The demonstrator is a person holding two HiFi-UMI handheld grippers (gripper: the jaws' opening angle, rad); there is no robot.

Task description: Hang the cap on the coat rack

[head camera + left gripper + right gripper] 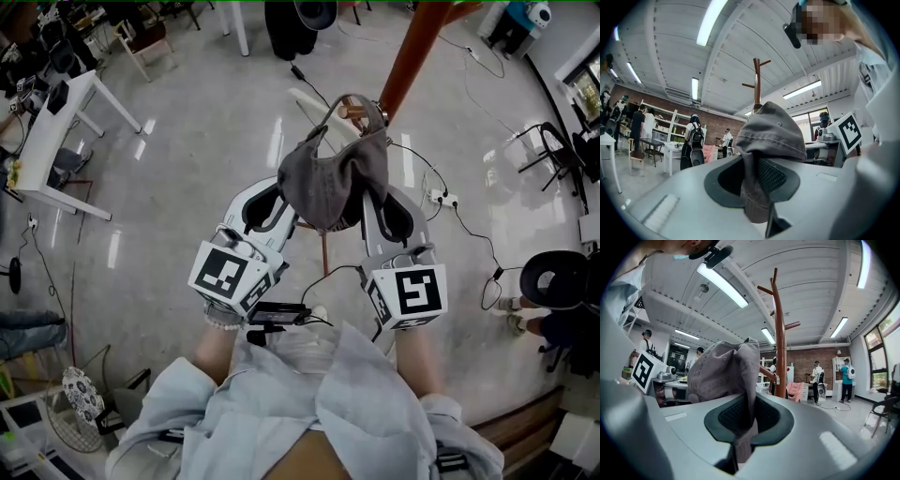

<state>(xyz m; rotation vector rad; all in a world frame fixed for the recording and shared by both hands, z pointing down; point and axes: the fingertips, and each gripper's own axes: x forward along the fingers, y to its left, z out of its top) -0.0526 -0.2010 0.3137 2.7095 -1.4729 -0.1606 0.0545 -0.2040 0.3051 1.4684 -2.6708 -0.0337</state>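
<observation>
The cap (333,178) is recorded as grey woven cloth, matt, with raised stitched seams. The coat rack (412,52) is seen as red-brown wood, smooth, faintly sheened. The left gripper (757,180) and right gripper (747,425) are cased in pale grey plastic, smooth and matt; their pads (772,176) are dark and finely gridded. The floor (206,141) is noted as polished and glossy.

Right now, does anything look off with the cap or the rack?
Nothing damaged. The grey cap is crumpled, pinched at each side by the left hand-held gripper and the right hand-held gripper, sagging between them by the coat rack. Whether its strap is over a peg, I cannot tell.
</observation>
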